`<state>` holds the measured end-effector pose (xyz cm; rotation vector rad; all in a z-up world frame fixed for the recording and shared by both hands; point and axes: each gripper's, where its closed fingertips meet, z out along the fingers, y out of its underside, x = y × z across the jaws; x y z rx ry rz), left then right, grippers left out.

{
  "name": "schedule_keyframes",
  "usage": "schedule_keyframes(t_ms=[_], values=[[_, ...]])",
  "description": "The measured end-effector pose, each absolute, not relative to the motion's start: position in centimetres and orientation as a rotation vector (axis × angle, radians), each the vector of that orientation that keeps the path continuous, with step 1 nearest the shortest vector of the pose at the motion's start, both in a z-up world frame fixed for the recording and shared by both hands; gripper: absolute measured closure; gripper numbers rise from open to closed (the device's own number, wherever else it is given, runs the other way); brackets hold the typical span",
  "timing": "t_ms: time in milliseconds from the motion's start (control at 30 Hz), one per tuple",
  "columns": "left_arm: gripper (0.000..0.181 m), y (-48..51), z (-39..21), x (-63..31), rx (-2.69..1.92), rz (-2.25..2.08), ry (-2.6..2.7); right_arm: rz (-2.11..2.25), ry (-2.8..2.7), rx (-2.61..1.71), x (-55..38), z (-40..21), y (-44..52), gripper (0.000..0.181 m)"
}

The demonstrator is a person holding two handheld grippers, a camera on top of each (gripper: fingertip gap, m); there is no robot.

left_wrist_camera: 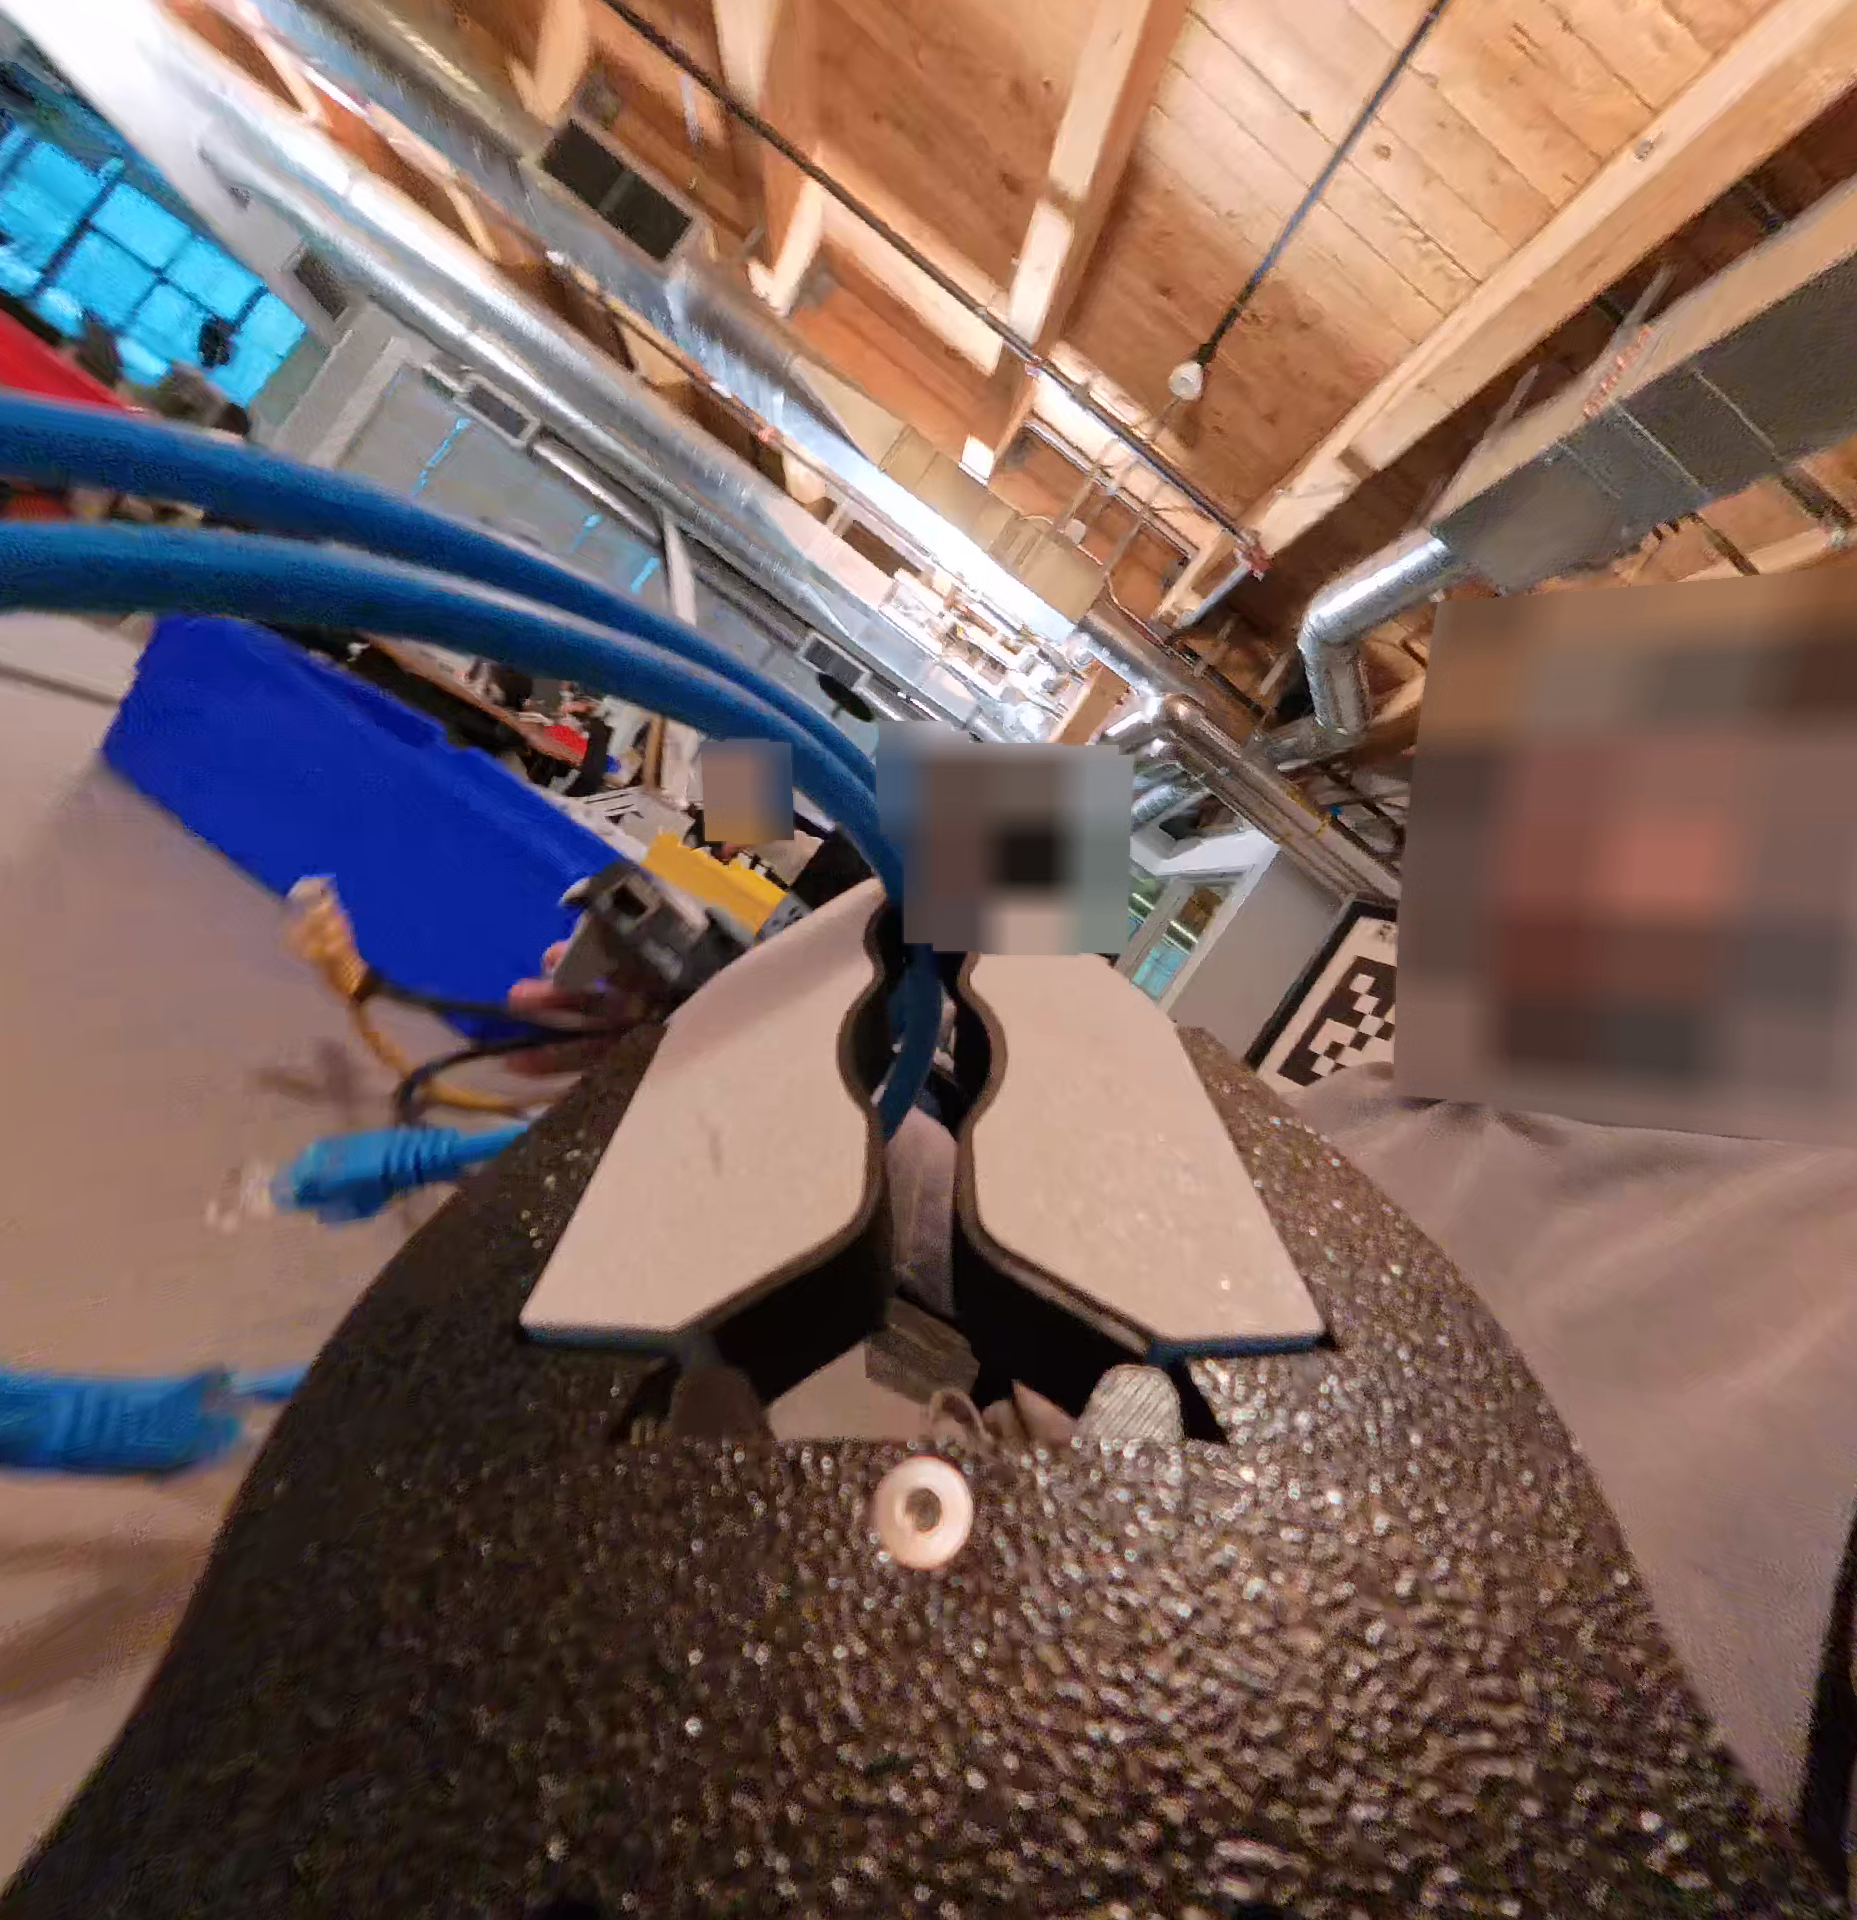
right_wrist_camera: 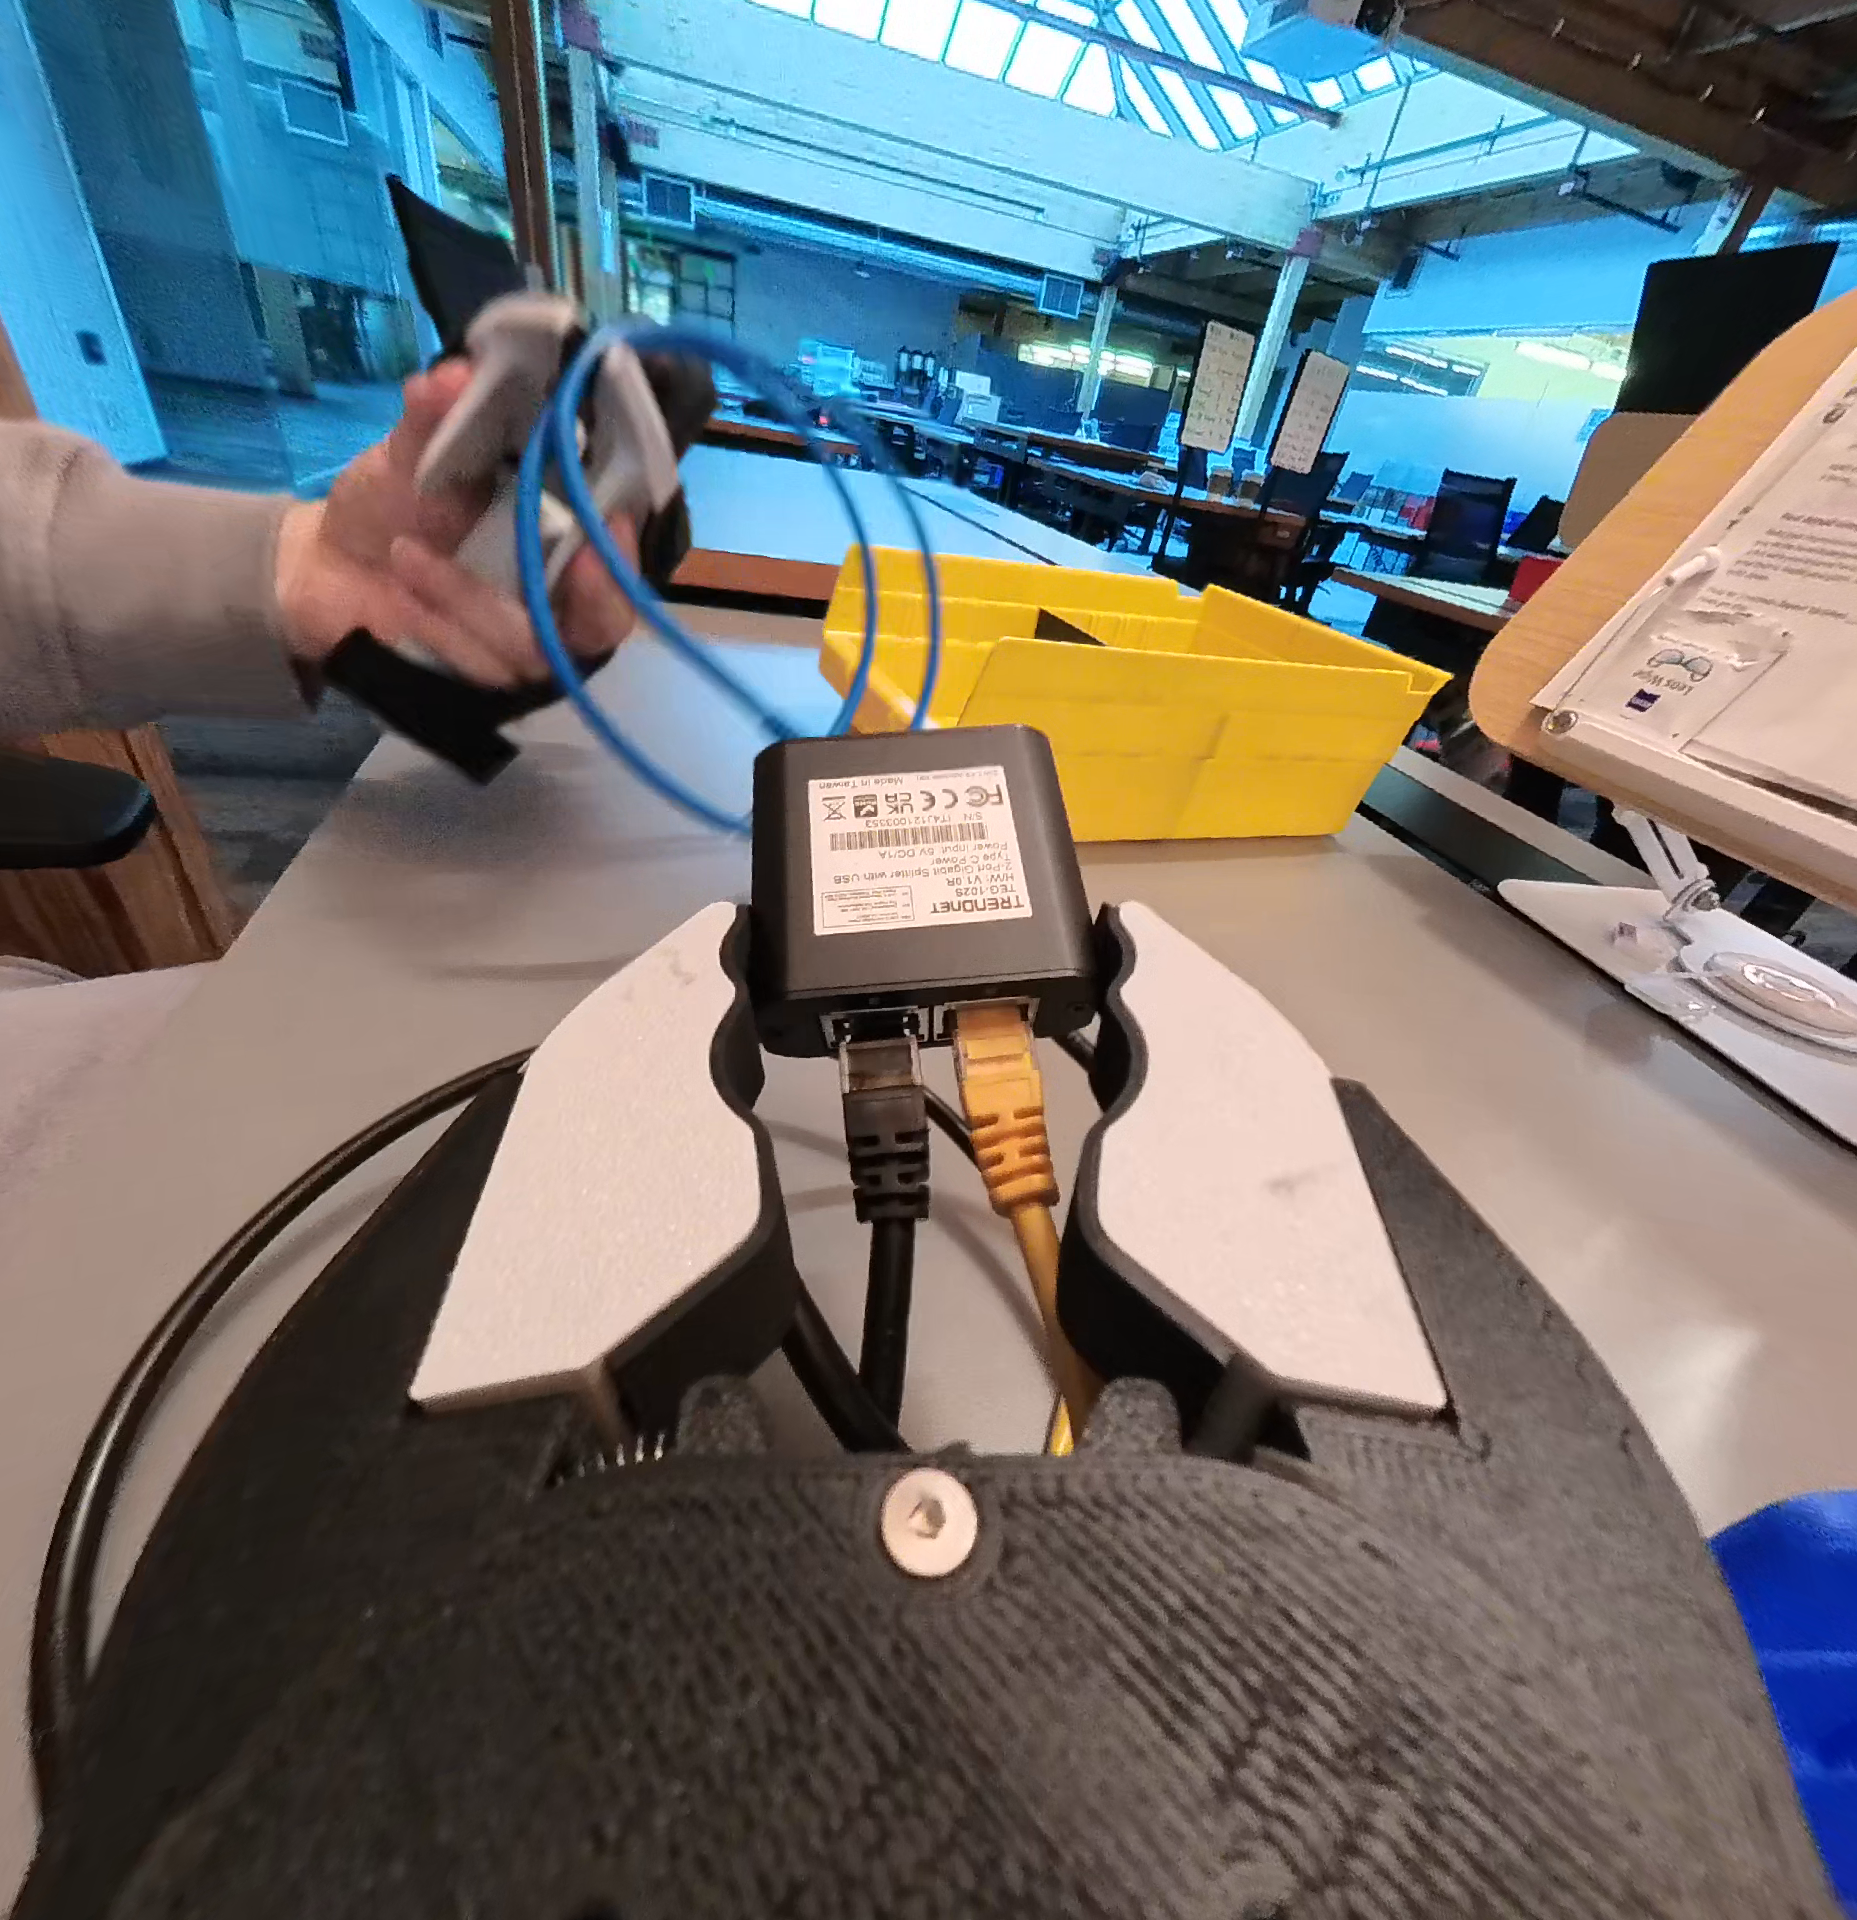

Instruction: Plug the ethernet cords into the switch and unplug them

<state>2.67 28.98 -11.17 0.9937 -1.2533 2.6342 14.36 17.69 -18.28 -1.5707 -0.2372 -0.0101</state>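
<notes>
So on my right claw (right_wrist_camera: pixel 924 997) I've got the switch (right_wrist_camera: pixel 919 883), a small black box, pinched between the two fingers by its sides, held just above the grey table (right_wrist_camera: pixel 1423 1091). It sits right at the fingertips with the port side facing back at the camera. Two cords are plugged in there: a black cord (right_wrist_camera: pixel 884 1143) in the left port and a yellow cord (right_wrist_camera: pixel 1012 1122) in the right one, both running back down between the fingers toward the claw body. The black one loops off wide to the left over the table.

There's a white label (right_wrist_camera: pixel 919 854) stuck on the top face of the switch, printed upside down from where I'm looking, with a barcode and a row of marks. Not going to read it out.

My left claw (left_wrist_camera: pixel 919 966) is tilted up at the wooden ceiling, and its fingers are nearly together with the blue cord (left_wrist_camera: pixel 908 1039) clamped between them near the tips. The cord arcs out to the left in two strands. In the right camera that claw is up at the left with the blue cord hanging from it in a big loop, which drops behind the switch. Two blue plugs (left_wrist_camera: pixel 373 1164) show low on the left, blurry.

Behind the switch is a yellow bin (right_wrist_camera: pixel 1163 707), and a stand with paper sheets (right_wrist_camera: pixel 1734 582) is off to the right.
</notes>
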Motion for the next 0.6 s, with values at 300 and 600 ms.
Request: schedule_keyframes(t_ms=[300, 600], values=[[0.175, 34.7, -20.3, -1.1, 1.706, 2.308, -1.387, -0.015, -0.278, -1.602, 13.8, -18.8, 18.0, 0.119], [0.149, 35.9, -27.7, -6.0, 2.134, 1.134, -2.048, 0.015, -0.256, -1.598, 14.1, -18.6, 17.9, 0.119]])
